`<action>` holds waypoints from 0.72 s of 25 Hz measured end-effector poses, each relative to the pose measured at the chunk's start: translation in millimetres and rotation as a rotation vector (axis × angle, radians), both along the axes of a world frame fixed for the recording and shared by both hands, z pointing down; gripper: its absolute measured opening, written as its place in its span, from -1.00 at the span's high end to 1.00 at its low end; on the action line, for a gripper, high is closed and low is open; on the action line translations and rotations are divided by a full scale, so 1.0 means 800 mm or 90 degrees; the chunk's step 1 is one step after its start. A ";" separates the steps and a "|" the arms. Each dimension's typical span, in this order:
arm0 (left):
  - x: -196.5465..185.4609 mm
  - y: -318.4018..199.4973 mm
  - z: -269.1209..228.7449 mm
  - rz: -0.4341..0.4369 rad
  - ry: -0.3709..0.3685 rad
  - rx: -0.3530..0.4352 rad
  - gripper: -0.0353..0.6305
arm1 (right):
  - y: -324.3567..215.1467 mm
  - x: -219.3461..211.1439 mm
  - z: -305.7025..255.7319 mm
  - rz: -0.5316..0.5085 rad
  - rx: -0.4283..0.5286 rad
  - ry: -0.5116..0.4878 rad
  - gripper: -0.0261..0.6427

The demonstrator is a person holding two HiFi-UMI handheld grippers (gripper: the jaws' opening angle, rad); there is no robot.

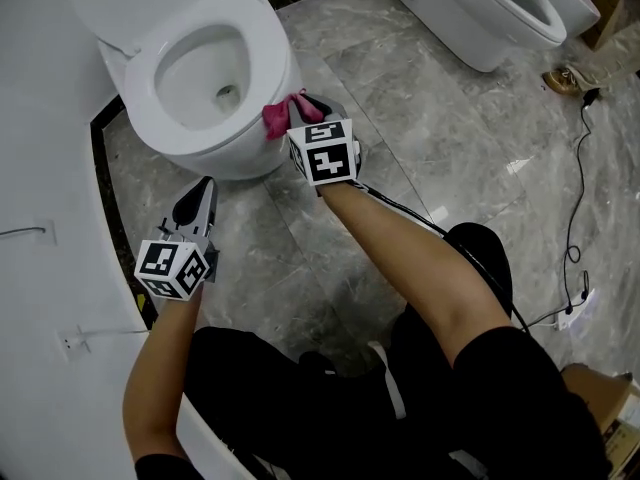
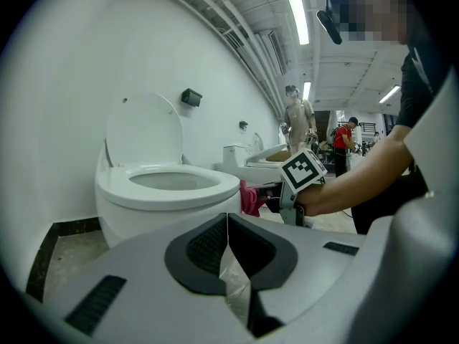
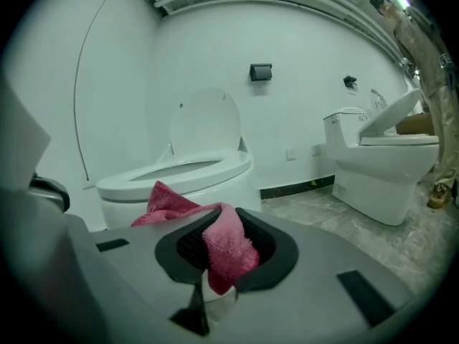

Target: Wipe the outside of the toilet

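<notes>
A white toilet [image 1: 205, 78] with its lid up stands at the upper left of the head view, against the white wall. My right gripper [image 1: 300, 108] is shut on a pink cloth [image 1: 278, 115] and holds it against the right side of the bowl, just under the seat. The right gripper view has the cloth [image 3: 222, 244] bunched between the jaws, with the toilet [image 3: 179, 178] close ahead. My left gripper [image 1: 196, 196] hovers over the floor in front of the bowl, jaws shut and empty. From the left gripper view, the toilet [image 2: 161, 192] and the cloth [image 2: 249, 198] are ahead.
A second white toilet [image 1: 495, 8] stands at the upper right. A black cable [image 1: 578, 168] runs across the grey marble floor at the right. A cardboard box [image 1: 605, 408] sits at the lower right. People stand far off in the left gripper view.
</notes>
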State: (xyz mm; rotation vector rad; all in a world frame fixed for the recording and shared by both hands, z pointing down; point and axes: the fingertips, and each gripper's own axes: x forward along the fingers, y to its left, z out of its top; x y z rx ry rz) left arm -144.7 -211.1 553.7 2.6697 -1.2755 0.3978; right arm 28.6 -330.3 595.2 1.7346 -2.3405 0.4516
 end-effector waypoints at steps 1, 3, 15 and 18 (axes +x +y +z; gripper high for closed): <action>-0.002 0.001 0.002 -0.001 -0.002 -0.001 0.84 | -0.007 0.005 0.001 0.000 0.005 0.010 0.69; -0.006 0.002 0.003 -0.002 -0.005 -0.002 0.84 | -0.022 0.015 0.004 0.000 0.014 0.030 0.69; -0.026 0.013 0.024 -0.013 0.002 -0.010 0.84 | -0.118 0.062 0.001 0.013 0.042 0.064 0.70; -0.038 0.010 0.030 -0.024 0.001 -0.009 0.84 | -0.125 0.072 -0.013 0.019 0.062 0.076 0.70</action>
